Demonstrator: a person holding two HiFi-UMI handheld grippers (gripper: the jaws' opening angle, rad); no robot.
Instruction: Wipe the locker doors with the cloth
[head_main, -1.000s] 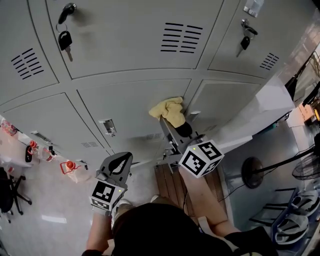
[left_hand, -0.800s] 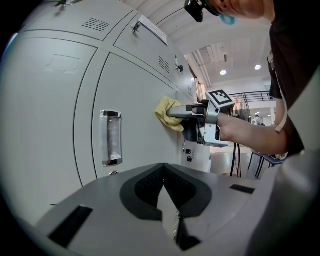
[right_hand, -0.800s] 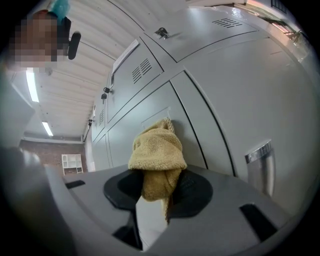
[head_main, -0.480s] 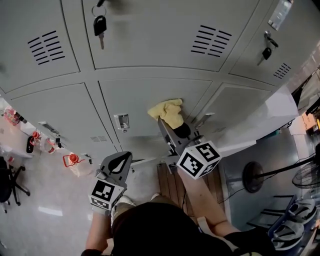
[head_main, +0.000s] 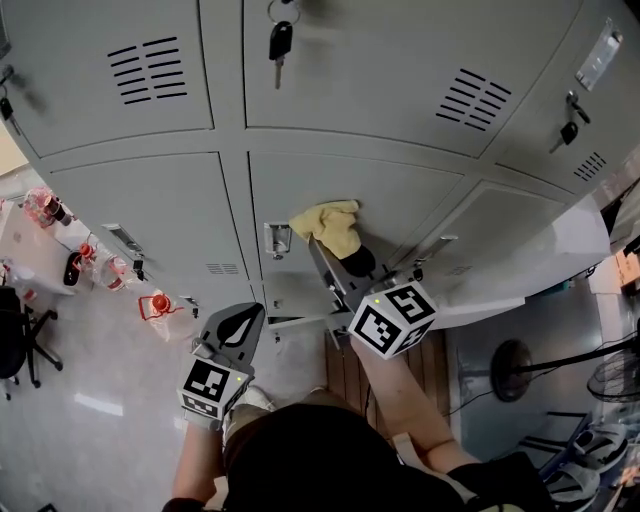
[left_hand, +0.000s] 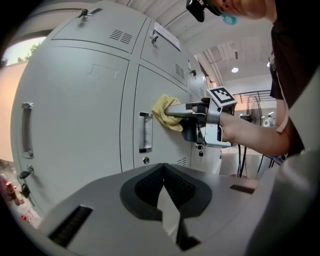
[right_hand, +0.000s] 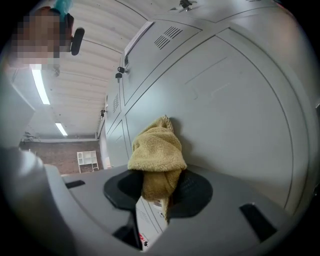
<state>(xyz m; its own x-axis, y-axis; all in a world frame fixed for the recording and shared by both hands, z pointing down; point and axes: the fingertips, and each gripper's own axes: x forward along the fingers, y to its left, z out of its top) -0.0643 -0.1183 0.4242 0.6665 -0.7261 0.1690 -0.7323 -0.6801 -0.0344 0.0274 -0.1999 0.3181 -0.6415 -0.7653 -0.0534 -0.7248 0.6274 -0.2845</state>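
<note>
Cloth: one, pinched in right hand-held gripper, against door.

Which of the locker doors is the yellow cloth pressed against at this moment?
The middle door of the lower row, below the hanging black key. The cloth in the right gripper sits just beside its handle.

The door handle juts out just left of your cloth, barring that way. Right of the handle the door panel lies flat; well above the handle a key hangs.
</note>
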